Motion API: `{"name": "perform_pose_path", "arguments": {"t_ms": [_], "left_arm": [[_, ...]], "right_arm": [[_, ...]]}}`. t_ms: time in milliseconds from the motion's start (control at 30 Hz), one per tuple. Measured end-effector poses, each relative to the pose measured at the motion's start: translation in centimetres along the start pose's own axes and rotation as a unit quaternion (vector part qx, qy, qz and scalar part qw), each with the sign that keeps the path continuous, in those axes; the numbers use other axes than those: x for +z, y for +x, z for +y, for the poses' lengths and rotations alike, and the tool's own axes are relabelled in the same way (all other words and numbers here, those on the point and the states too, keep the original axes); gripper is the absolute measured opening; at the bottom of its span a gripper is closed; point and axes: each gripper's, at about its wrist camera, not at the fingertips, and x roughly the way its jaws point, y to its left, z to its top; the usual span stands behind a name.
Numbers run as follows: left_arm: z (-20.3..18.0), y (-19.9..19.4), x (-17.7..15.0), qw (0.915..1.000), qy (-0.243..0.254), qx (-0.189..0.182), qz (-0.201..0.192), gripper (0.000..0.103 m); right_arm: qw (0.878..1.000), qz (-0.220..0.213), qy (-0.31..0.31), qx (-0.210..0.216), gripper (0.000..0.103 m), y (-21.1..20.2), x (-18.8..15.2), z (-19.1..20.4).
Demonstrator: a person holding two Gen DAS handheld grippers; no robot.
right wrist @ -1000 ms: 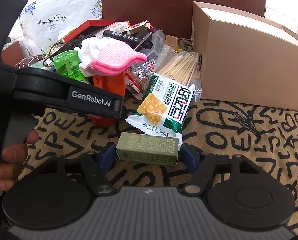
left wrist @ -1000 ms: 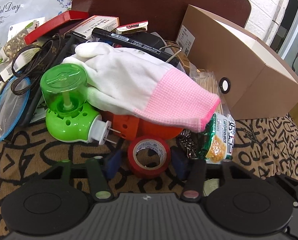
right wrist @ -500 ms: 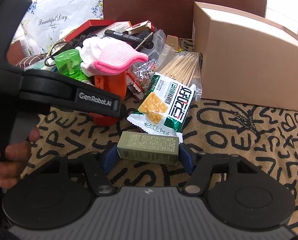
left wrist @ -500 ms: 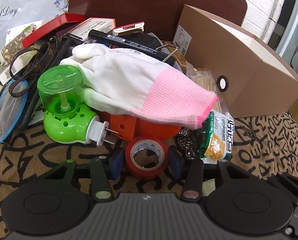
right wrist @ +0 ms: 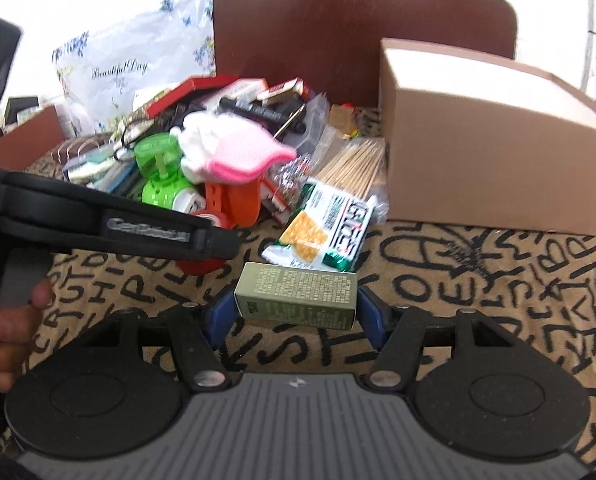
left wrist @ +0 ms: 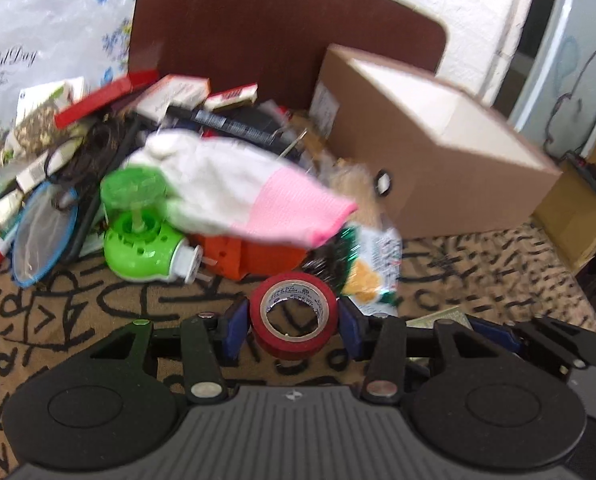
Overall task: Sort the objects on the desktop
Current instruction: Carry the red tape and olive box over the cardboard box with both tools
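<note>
Red tape roll point(left wrist: 293, 316) now lifted in left tongs point(left wrist: 293, 322).

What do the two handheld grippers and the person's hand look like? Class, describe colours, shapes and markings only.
Each gripper, left gripper and right gripper, has blue finger pads on black linkage arms with silver pivot bolts, two round black discs and a grey ribbed plate between them. Seen side-on from the right wrist, the left one's black body carries blurred white lettering. A bare hand grips its handle; no sleeve or cable shows.
</note>
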Motion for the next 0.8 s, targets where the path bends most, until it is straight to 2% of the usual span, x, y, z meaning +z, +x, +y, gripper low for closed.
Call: {"name": "perform_pose_path", "arguments": {"t_ms": [200,400,633,800], "left_arm": [[-2.6,-3.2,2.6,0.9978,0.032,-0.036,-0.045,0.049],[-5.3,-4.7,6.3,0.9927,0.044,-0.078,-0.081,0.049],[-8.1,-3.4,10.5,0.9894,0.049,-0.101,-0.092,0.049],[-10.4,-1.4,12.9,0.9876,0.065,-0.109,-0.092,0.049]], "right_arm": [[0.999,-0.048,0.005,-0.009,0.062,-3.2,1.9,-2.0],[0.995,-0.100,0.002,-0.022,0.062,-5.9,5.5,-5.1],[0.989,-0.132,-0.029,-0.063,0.062,-6.7,9.8,-8.4],[0.988,-0.128,-0.037,-0.082,0.062,-5.6,12.3,-11.0]]}}
